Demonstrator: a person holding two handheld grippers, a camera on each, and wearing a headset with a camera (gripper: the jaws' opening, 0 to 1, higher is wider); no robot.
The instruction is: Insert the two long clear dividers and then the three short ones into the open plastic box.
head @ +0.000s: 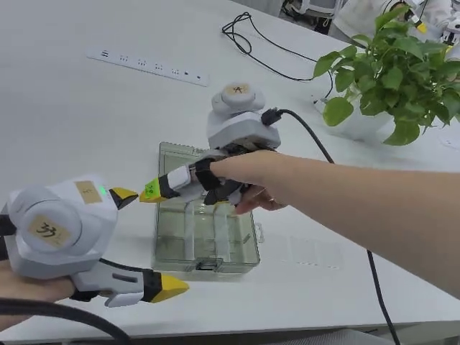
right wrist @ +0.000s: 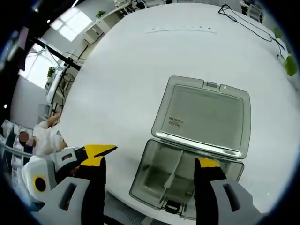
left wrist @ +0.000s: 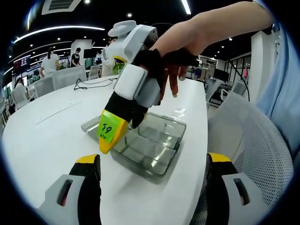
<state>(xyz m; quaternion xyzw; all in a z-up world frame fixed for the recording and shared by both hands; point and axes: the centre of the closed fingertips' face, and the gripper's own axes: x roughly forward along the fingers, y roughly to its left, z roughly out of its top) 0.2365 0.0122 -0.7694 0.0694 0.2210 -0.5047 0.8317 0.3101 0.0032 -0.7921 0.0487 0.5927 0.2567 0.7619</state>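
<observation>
Left gripper (head: 147, 241) is held at near left, jaws wide, nothing carried. Just beyond it the box (head: 244, 259) lies open, its lid (right wrist: 206, 112) flat on the far side. Two long dividers (head: 191, 231) are seen standing inside, so that step is judged done. Right gripper (right wrist: 153, 162) hovers over the box, jaws wide, empty. Faint clear pieces (head: 310, 251) lie right of the box. These are judged to be the short dividers, not yet inserted; their count cannot be told.
</observation>
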